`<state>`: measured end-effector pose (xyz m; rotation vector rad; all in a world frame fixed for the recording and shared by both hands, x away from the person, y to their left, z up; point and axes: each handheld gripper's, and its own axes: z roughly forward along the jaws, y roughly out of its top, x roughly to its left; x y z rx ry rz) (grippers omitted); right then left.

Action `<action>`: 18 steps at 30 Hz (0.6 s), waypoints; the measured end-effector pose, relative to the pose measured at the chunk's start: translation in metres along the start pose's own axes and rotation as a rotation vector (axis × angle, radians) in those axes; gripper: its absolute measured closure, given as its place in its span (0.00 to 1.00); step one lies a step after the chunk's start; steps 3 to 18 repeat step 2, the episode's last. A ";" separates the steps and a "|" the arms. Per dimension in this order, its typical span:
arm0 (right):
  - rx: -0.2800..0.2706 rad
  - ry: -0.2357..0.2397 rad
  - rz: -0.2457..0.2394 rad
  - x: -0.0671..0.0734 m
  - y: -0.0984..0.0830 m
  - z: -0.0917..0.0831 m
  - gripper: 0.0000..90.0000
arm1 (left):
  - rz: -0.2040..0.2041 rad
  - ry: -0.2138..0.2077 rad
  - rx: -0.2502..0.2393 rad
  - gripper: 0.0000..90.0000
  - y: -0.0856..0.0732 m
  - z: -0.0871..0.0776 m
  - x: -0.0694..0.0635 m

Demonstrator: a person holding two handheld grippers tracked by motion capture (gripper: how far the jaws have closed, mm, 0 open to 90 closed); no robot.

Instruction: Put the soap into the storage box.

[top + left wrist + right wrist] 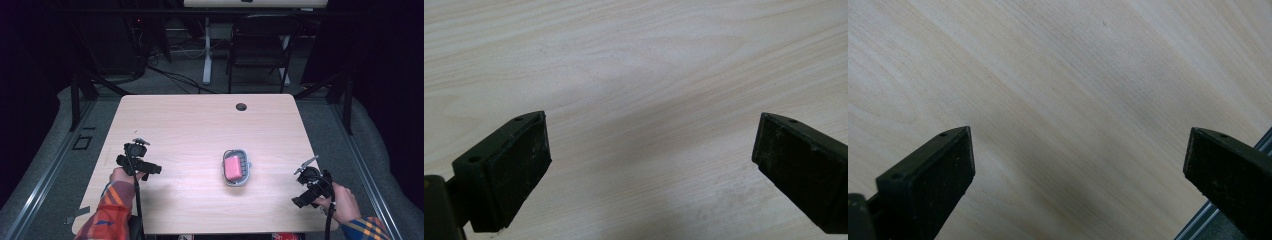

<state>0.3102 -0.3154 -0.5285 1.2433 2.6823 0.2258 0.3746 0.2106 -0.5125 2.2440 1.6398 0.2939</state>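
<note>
A pink bar of soap (232, 168) lies in a small grey dish (245, 176) near the middle of the light wooden table (200, 125). My left gripper (134, 150) rests at the table's left side, held by a hand in a plaid sleeve. In the left gripper view its jaws stand wide apart over bare wood (651, 125), nothing between them. My right gripper (306, 172) sits near the table's right front corner. The right gripper view shows its jaws wide apart over bare wood (1078, 132), with the table's edge at lower right.
A round cable hole (241, 106) is near the table's far edge. Beyond the table stand a black folding chair (260, 45) and a white desk leg (207, 50). Black frame legs (82, 85) flank the table's far corners.
</note>
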 end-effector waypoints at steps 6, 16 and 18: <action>-0.013 -0.016 0.005 0.001 0.000 0.000 0.00 | 0.003 0.001 -0.001 0.02 0.000 0.000 0.000; -0.013 -0.016 0.005 0.001 0.000 0.000 0.00 | 0.003 0.001 -0.001 0.02 0.000 0.000 0.000; -0.013 -0.016 0.005 0.001 0.000 0.000 0.00 | 0.003 0.001 -0.001 0.02 0.000 0.000 0.000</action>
